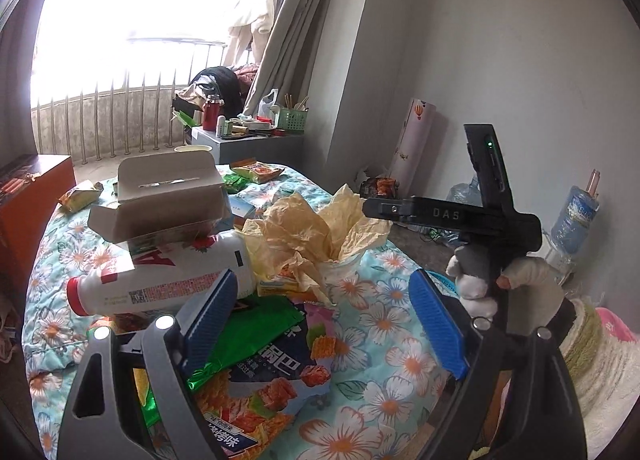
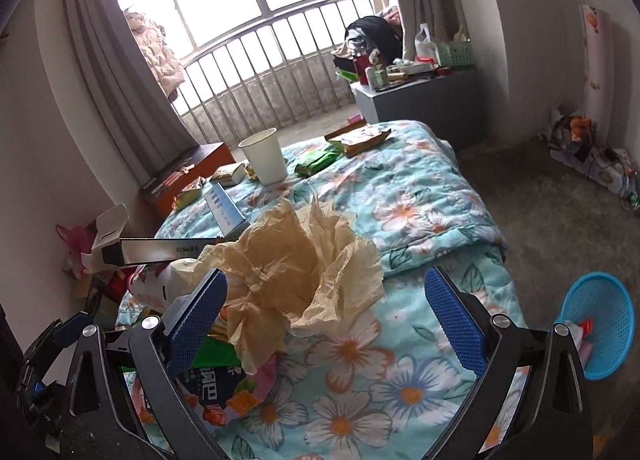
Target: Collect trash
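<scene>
A pile of trash lies on a floral quilt (image 1: 384, 324). Crumpled tan paper (image 1: 308, 236) stuffs a cup. A white bottle with a red cap (image 1: 160, 280) lies on its side under an open cardboard box (image 1: 160, 196). Snack wrappers (image 1: 260, 372) lie in front. My left gripper (image 1: 324, 324) is open, low over the wrappers. My right gripper (image 2: 324, 320) is open around the tan paper (image 2: 296, 264), not touching it. The right gripper's body shows in the left wrist view (image 1: 452, 216). A blue basket (image 2: 600, 316) holding some trash stands on the floor at right.
A white paper cup (image 2: 264, 156), a blue-white box (image 2: 224, 208) and more wrappers (image 2: 360, 138) lie further back on the quilt. An orange box (image 2: 188, 172) sits at left. A grey cabinet (image 2: 420, 100) with clutter stands by the railing. Water jugs (image 1: 576, 220) stand by the wall.
</scene>
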`<state>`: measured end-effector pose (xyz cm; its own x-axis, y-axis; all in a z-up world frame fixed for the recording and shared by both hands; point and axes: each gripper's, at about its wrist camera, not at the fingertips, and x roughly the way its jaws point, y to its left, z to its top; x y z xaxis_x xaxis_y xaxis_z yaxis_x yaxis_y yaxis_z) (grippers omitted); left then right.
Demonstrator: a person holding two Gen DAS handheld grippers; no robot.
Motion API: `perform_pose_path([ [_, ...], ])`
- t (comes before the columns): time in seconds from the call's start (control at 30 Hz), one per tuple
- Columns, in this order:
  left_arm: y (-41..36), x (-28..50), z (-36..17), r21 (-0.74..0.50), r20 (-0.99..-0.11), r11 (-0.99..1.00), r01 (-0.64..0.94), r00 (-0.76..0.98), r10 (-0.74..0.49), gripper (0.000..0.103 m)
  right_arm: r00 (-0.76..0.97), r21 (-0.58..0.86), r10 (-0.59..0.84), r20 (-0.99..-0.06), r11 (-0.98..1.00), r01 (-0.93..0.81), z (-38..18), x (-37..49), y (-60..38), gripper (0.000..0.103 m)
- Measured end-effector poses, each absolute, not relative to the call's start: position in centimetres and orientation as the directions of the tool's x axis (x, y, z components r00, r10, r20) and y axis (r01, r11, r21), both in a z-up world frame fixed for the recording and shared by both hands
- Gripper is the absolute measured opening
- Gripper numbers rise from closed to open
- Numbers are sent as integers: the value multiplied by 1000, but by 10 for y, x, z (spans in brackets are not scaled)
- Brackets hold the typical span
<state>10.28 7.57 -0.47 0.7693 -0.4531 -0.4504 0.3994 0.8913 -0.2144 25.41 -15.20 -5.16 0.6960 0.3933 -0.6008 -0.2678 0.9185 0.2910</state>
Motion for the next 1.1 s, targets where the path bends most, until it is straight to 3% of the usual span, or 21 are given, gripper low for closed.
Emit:
perform_pose_path([
  [0.47, 115, 110, -25, -264, -459, 897, 353, 772, -439, 85, 602, 58, 421, -678, 847, -528, -55, 275, -63, 95],
  [0.7, 119, 112, -30, -289, -462, 892, 347, 765, -448, 85, 565, 19, 362, -741, 853, -521, -81, 285, -56, 90],
  [0.9, 117, 110, -30, -286, -467, 894, 345, 765, -444, 85, 548, 81, 370, -750, 874, -480, -87, 288, -66, 60],
  [1.07, 114, 109, -28, -288, -466, 894, 342, 766, -443, 85, 545, 178, 400, -737, 893, -414, -81, 292, -90, 14],
  [1.1, 113, 110, -28, -287, -466, 894, 343, 765, -444, 85, 537, 215, 417, -733, 892, -399, -81, 294, -96, 10],
])
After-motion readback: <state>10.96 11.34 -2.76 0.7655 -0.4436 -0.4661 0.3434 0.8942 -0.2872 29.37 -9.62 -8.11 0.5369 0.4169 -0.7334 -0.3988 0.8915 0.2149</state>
